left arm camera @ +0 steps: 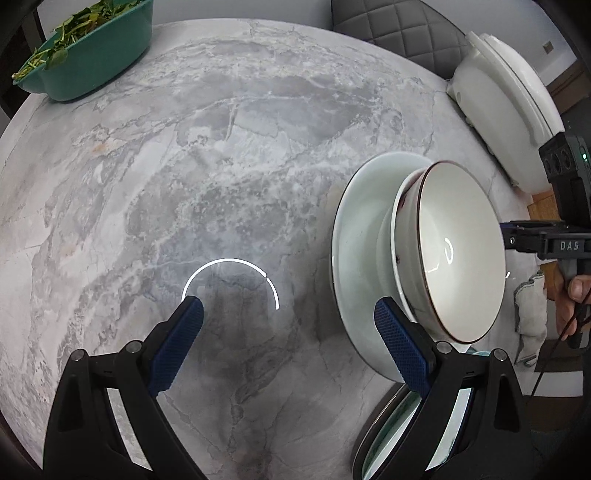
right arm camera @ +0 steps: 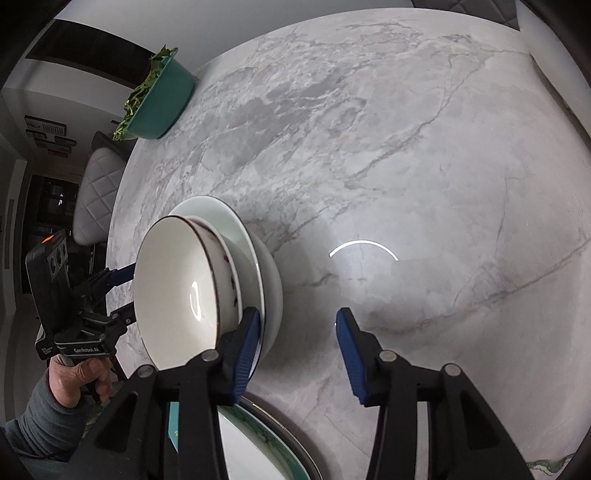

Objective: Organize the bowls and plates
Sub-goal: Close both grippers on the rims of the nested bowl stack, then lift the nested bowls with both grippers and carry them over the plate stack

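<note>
A stack of white dishes stands on the marble table (left arm camera: 221,166): a dark-rimmed bowl (left arm camera: 458,251) nested in another bowl, on a wide white plate (left arm camera: 358,236). The same stack shows in the right wrist view, bowl (right arm camera: 177,284) over plate (right arm camera: 218,214). My left gripper (left arm camera: 288,321) is open and empty, just left of the stack, its right finger beside the plate's rim. My right gripper (right arm camera: 295,325) is open and empty, just right of the stack, its left finger by the plate's edge. A green-patterned plate (right arm camera: 269,439) lies at the near table edge, also seen in the left wrist view (left arm camera: 388,424).
A teal basin of leafy greens (left arm camera: 92,55) sits at the far left edge; it also shows in the right wrist view (right arm camera: 159,99). A white lidded appliance (left arm camera: 506,107) stands at the right. Padded grey chairs (left arm camera: 395,33) surround the table. A cloth (left arm camera: 532,317) lies at the right.
</note>
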Available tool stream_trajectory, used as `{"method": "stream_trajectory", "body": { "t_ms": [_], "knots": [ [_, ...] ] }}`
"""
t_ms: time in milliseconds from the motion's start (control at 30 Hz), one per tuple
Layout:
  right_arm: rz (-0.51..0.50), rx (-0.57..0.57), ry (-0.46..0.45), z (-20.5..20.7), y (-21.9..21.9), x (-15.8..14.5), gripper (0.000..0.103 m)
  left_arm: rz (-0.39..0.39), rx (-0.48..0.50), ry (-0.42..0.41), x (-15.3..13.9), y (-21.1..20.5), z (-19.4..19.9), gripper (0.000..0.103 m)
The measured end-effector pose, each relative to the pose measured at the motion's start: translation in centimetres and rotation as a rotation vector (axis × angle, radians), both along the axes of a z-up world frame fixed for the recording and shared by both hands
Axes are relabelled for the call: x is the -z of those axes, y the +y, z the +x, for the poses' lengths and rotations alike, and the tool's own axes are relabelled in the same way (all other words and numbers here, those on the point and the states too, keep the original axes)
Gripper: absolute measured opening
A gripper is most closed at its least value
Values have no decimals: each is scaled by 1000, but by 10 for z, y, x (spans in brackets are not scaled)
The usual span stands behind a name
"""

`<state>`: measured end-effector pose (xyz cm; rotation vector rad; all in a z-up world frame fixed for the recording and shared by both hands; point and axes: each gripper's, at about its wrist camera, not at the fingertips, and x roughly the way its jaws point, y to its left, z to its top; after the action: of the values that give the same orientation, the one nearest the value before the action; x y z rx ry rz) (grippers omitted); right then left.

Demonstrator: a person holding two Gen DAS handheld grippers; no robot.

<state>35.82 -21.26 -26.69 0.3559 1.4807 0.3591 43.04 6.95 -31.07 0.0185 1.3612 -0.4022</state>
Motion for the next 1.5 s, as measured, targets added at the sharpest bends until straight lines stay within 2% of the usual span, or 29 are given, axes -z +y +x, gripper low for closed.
{"method": "stream_trajectory", "body": {
  "t_ms": [133, 267, 367, 433, 500, 633, 733, 867, 933, 1000, 1033, 1067, 1100, 1333, 1500],
  "knots": [
    [-18, -13, 12, 4, 6, 9, 46, 1, 8, 17, 6, -1, -2, 94],
    [9, -28, 9, 4, 10, 14, 34, -25, 10, 33, 13, 2, 0, 94],
    [26, -29, 1, 3, 10, 15, 32, -9, 19, 56, 21, 0, 4, 93],
    [26, -33, -3, 3, 11, 15, 32, -5, 9, 45, 23, -2, 6, 89],
    [29, -35, -10, 3, 11, 15, 32, -9, 3, 40, 24, -3, 11, 79],
    [26, -42, -29, 1, 14, 15, 32, 18, 36, 54, 30, -15, 17, 79],
    [46, -48, -34, 1, 15, 14, 23, 4, 26, 59, 33, -19, 20, 79],
    [-1, -40, -30, 2, 18, 14, 27, -17, 13, 64, 39, -21, 23, 79],
    [-12, -52, -27, 3, 20, 14, 27, -45, 38, 58, 38, -24, 23, 66],
    [2, -52, -29, 4, 20, 14, 21, -98, 52, 64, 35, -24, 19, 31],
    [30, -50, -30, 3, 20, 14, 15, -105, 59, 63, 34, -26, 19, 27],
    [20, -54, -34, 3, 21, 14, 15, -107, 70, 61, 34, -30, 18, 17],
    [2, -68, -39, 3, 24, 13, 15, -110, 79, 71, 34, -36, 19, 12],
    [-24, -75, -50, 3, 28, 12, 14, -59, 68, 44, 34, -48, 18, 10],
    [-38, -70, -65, 1, 30, 9, 13, -72, 39, 43, 30, -40, 13, 10]
  ]
}}
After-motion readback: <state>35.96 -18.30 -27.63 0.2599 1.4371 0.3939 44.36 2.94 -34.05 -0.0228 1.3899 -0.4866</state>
